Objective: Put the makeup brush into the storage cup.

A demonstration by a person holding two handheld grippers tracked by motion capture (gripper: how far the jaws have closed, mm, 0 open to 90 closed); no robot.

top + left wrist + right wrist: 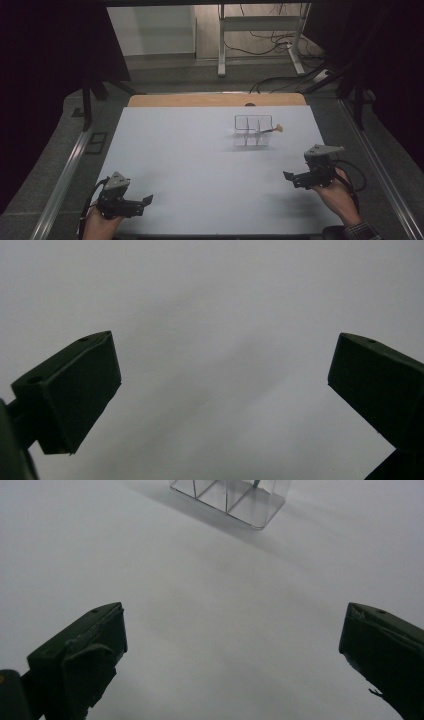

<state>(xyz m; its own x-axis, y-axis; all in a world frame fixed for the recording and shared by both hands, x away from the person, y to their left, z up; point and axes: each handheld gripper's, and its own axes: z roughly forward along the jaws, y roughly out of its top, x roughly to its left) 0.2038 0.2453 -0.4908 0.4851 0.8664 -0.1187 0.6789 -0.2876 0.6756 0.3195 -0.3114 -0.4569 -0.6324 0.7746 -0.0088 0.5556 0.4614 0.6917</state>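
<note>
While both hands are resting low at the near edge of the white table [200,165], the work appears to be sitting between steps: neither tool is holding anything, and the clear organizer [253,131] is standing well apart from them, toward the far right of the sheet. The left gripper [146,201] is lying at the near left with its jaws spread wide over bare, matte tabletop, and the right gripper [287,176] is hovering at the near right, jaws equally spread and pointing roughly toward the box. That organizer is looking like thin, hard, glossy acrylic, boxy and split by upright dividers into open compartments; its base corner [260,515] is showing rounded in the right gripper view. A slim dark-handled brush [270,131] with a pale, soft-looking tip is leaning out over its right wall. The next move is probably calling for a forward reach by the right gripper, with a careful, narrow pinch on something light and slippery.
</note>
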